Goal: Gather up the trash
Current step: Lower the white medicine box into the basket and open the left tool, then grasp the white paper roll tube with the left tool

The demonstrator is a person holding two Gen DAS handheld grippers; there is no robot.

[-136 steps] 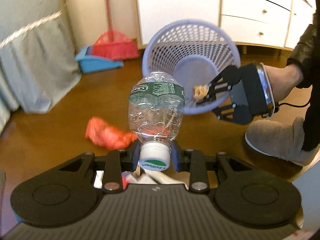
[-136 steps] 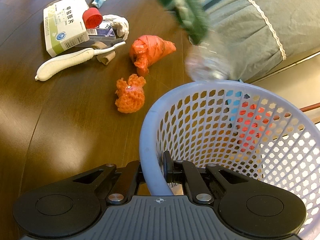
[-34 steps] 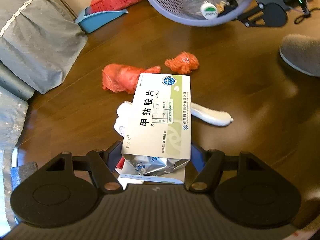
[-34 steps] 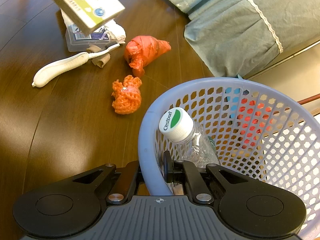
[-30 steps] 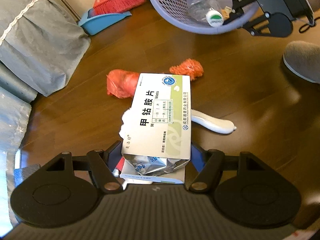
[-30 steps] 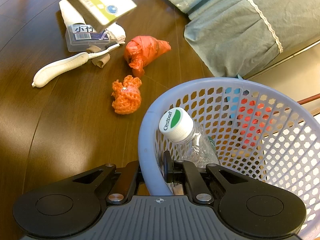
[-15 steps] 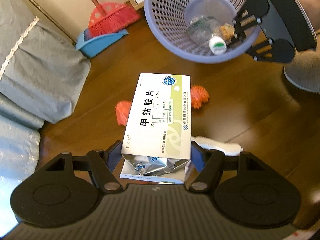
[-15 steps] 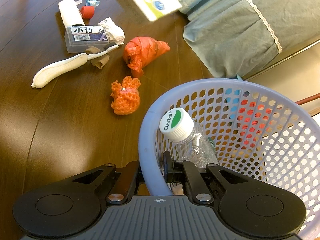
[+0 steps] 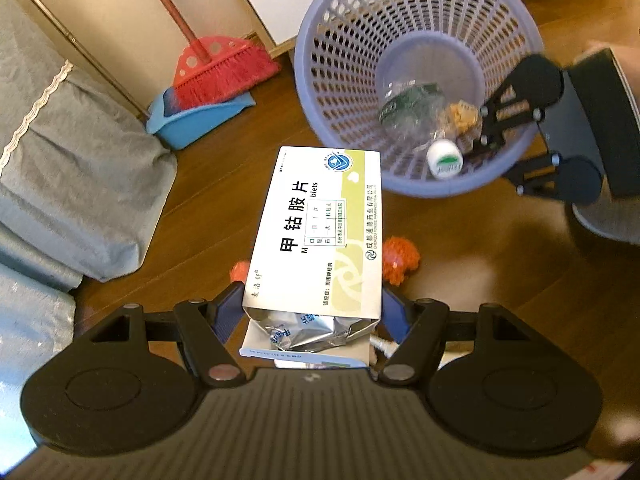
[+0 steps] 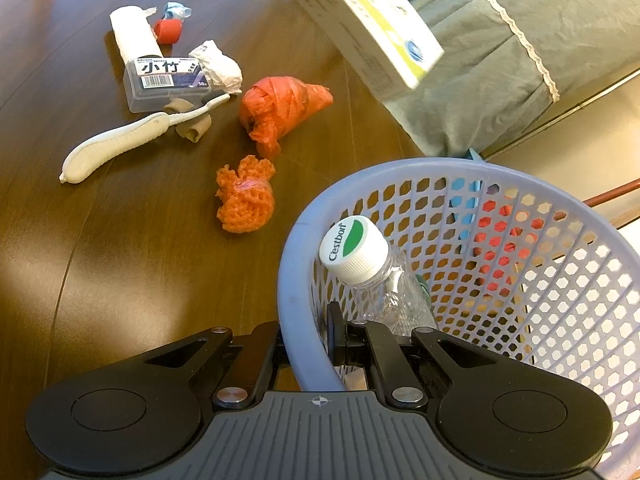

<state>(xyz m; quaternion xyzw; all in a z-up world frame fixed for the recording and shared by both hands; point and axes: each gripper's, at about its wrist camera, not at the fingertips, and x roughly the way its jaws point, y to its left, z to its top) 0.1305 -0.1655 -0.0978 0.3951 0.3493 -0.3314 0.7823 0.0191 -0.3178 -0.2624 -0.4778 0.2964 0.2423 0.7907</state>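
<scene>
My left gripper (image 9: 312,304) is shut on a white and green medicine box (image 9: 316,232), held in the air just short of the purple mesh basket (image 9: 344,80). The same box (image 10: 360,28) hangs above the floor in the right wrist view. My right gripper (image 10: 306,340) is shut on the basket's rim (image 10: 292,264) and tilts it. A clear plastic bottle (image 10: 372,276) with a white cap lies inside. On the wooden floor lie an orange bag (image 10: 280,108), an orange mesh ball (image 10: 245,196), a white brush (image 10: 116,144) and a clear labelled case (image 10: 164,80).
A red broom (image 9: 216,76) in a blue dustpan (image 9: 196,120) leans on the wall left of the basket. Grey cloth-covered furniture (image 9: 60,160) fills the left side. A paper roll (image 10: 134,34), a red cap (image 10: 168,30) and crumpled paper (image 10: 218,66) lie by the case. A slipper (image 9: 608,224) is at the right.
My left gripper has risen with the box and moved toward the basket, which now looks larger and closer. The right gripper and the basket have stayed still.
</scene>
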